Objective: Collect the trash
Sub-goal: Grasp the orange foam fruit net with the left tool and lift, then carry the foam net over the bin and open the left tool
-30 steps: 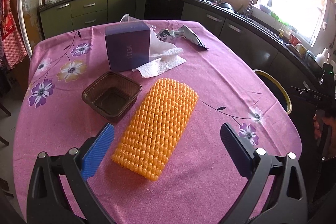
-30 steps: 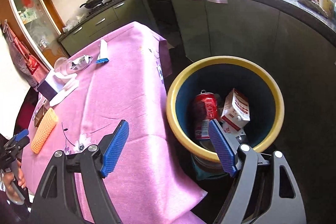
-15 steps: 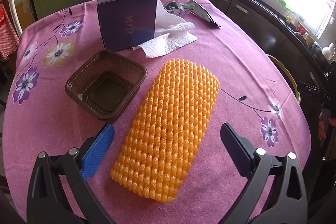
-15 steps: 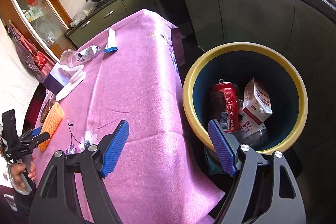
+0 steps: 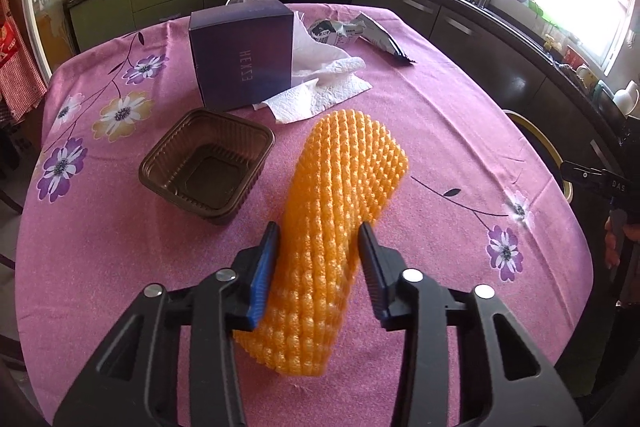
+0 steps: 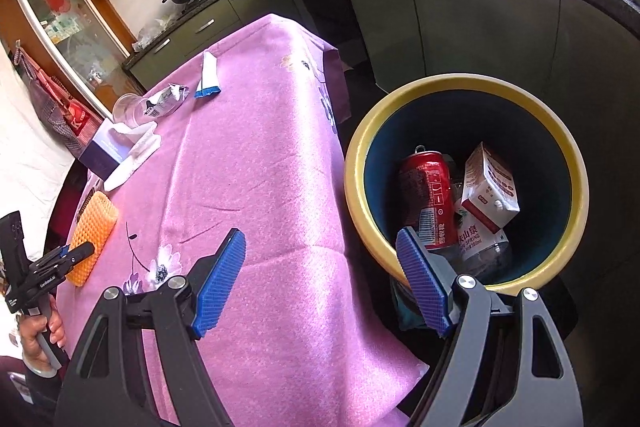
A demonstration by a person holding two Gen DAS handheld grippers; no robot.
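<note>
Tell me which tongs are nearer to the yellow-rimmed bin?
Right. The right tongs hang open at the yellow-rimmed bin; the left tongs are closing around the orange foam net on the table.

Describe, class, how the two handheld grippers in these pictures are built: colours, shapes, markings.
Both are alike. The left gripper and the right gripper have black frames with triangular cut-outs and silver round bolts. Each finger carries a flat blue textured pad. The right wrist view shows the left gripper's black body with small white lettering, too small to read, and a grey handle.
</note>
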